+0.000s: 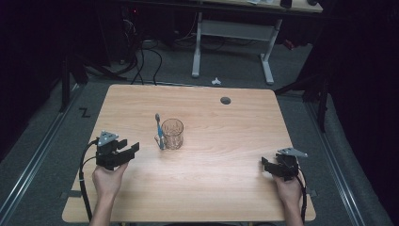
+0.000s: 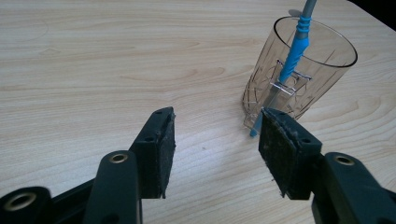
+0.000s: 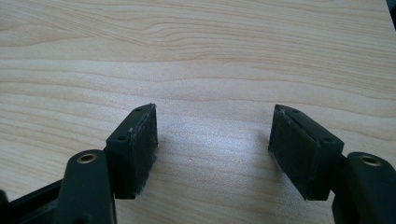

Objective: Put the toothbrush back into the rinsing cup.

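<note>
Black L gripper [image 1: 129, 151] low, jaws apart, facing glass [image 1: 172, 133].

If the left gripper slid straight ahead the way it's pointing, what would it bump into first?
Probably the blue toothbrush leaning against the glass cup. They sit just ahead, off towards one finger, so the open left gripper might instead pass beside them over bare table; depth is hard to judge.

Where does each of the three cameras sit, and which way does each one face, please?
High view: above the person's side, looking forward and down on the table; forearms, left gripper, right gripper.
Left gripper view: on the left gripper, facing the glass and toothbrush.
Right gripper view: on the right gripper, facing bare tabletop.
High and left gripper views share glass and toothbrush.
</note>
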`<state>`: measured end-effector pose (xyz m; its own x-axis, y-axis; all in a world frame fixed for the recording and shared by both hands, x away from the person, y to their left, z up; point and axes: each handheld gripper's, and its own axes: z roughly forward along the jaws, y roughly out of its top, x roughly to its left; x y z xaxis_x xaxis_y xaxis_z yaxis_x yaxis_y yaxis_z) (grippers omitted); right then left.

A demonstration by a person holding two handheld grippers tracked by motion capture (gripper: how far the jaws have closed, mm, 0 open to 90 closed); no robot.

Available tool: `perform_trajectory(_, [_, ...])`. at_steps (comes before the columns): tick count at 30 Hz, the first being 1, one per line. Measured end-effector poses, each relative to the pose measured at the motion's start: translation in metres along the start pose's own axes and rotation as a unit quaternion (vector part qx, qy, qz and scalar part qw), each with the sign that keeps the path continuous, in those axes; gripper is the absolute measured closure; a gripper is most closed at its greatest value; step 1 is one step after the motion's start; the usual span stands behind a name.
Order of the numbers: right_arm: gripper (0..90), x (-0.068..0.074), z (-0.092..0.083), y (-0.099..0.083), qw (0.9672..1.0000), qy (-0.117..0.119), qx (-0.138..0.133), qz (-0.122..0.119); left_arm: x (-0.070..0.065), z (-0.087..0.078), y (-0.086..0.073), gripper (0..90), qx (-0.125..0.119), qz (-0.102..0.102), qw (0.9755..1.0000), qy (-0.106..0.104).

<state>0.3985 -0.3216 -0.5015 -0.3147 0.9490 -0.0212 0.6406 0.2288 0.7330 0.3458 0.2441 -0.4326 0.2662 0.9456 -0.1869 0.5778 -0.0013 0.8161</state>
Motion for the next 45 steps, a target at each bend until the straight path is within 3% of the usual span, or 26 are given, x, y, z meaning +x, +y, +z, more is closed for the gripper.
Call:
perform_trajectory(24, [32.8, 0.000, 0.000, 0.000, 1.0000, 0.000, 0.000, 0.001, 0.010, 0.007, -0.024, 46.1, 0.023, -0.022, 0.9993, 0.018])
perform_trajectory(36, [32.7, 0.001, 0.000, 0.000, 1.0000, 0.000, 0.001, 0.002, 0.019, 0.015, -0.037, 46.1, 0.033, -0.045, 0.9981, 0.026])
perform_trajectory(45, [32.8, 0.001, 0.000, 0.000, 1.0000, 0.000, 0.000, 0.001, 0.019, 0.024, -0.043, 43.4, 0.050, -0.041, 0.9969, 0.045])
